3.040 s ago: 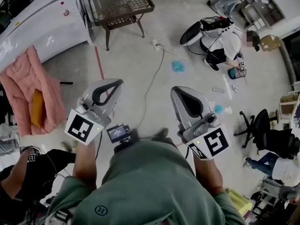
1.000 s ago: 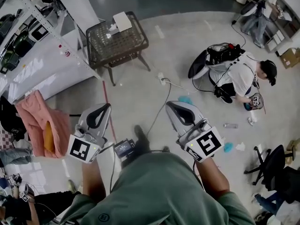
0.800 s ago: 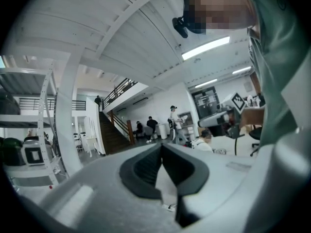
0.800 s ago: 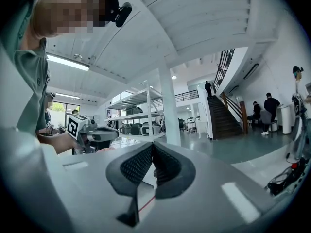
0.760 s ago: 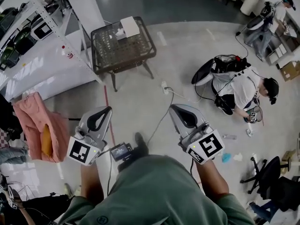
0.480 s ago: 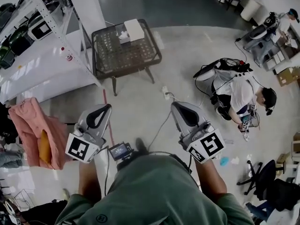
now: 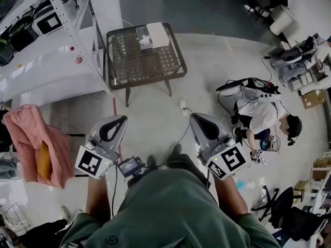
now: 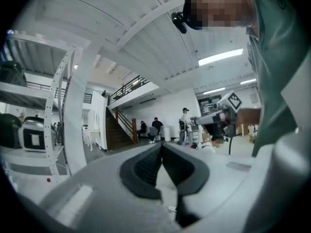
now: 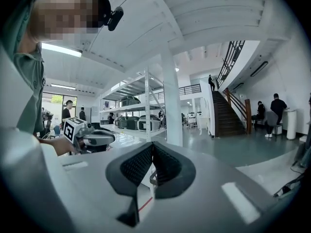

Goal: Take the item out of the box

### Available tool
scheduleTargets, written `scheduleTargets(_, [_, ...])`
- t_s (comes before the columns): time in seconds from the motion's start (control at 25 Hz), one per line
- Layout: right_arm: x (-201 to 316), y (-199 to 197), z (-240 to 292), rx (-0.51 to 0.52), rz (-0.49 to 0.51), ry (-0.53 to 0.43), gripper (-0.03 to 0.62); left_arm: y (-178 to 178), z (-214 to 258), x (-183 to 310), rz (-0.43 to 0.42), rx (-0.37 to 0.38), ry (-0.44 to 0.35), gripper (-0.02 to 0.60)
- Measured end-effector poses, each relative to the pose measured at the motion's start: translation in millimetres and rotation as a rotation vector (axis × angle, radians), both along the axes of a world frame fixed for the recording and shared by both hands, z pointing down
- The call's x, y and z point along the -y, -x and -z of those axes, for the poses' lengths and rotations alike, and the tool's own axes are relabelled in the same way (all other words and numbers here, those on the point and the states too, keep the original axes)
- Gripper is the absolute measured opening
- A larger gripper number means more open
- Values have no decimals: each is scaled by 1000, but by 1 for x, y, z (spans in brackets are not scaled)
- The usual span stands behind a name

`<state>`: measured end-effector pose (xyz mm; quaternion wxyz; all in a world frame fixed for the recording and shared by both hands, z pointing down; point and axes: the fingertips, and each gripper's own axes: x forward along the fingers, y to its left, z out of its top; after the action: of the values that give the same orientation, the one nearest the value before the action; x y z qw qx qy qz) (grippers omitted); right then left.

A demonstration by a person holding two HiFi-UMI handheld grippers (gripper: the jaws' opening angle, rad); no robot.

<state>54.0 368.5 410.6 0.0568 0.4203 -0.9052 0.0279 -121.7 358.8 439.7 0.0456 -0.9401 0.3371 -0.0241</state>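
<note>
A white box lies on a small dark wicker table at the top of the head view, with a smaller pale item beside it. Both grippers are held in front of the person's body, well short of the table. My left gripper has its jaws together with nothing between them. My right gripper is also shut and empty. Each gripper view shows the other gripper off to the side, over open hall floor.
A metal shelf rack with dark cases and a white curved surface stand left of the table. A pink cloth hangs at the left. A person crouches on the floor at the right. A cable runs across the floor.
The whole view has shifted as the person walks: the table has slid a little down and right, the crouching person lower. Both grippers keep their pose, shut.
</note>
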Motion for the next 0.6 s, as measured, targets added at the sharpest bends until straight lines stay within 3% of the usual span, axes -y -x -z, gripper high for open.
scheduleTargets(0.28, [59,18,-16,15,67,30,8,19,-14,49,60,15,47,5])
scheduleTargets(0.6, [165,18,-26,69,149,67,8,-17,-13,153,54,72,76,5])
